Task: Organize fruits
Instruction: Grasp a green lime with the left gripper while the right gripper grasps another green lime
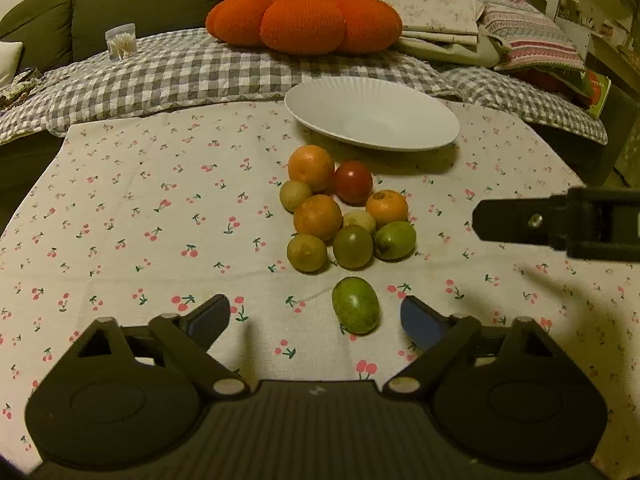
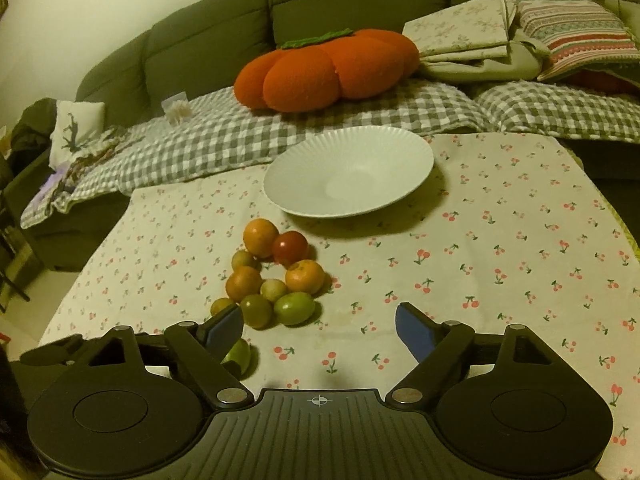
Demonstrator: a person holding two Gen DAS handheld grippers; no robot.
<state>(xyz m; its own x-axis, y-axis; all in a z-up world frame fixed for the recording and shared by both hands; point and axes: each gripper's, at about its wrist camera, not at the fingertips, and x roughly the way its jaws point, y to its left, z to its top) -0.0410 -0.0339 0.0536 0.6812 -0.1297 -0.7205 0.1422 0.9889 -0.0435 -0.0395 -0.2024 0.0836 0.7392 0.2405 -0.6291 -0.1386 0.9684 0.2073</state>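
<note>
Fruits (image 1: pixel 318 218) round and glossy, clustered near ribbed white plate (image 1: pixel 372 114), cherry-print cloth (image 1: pixel 140 200)

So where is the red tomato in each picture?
Left wrist view: the red tomato sits near the middle, at the far side of the fruit pile.
Right wrist view: the red tomato is left of centre, again at the pile's far side.
Shared landmark: the white plate just beyond it.
</note>
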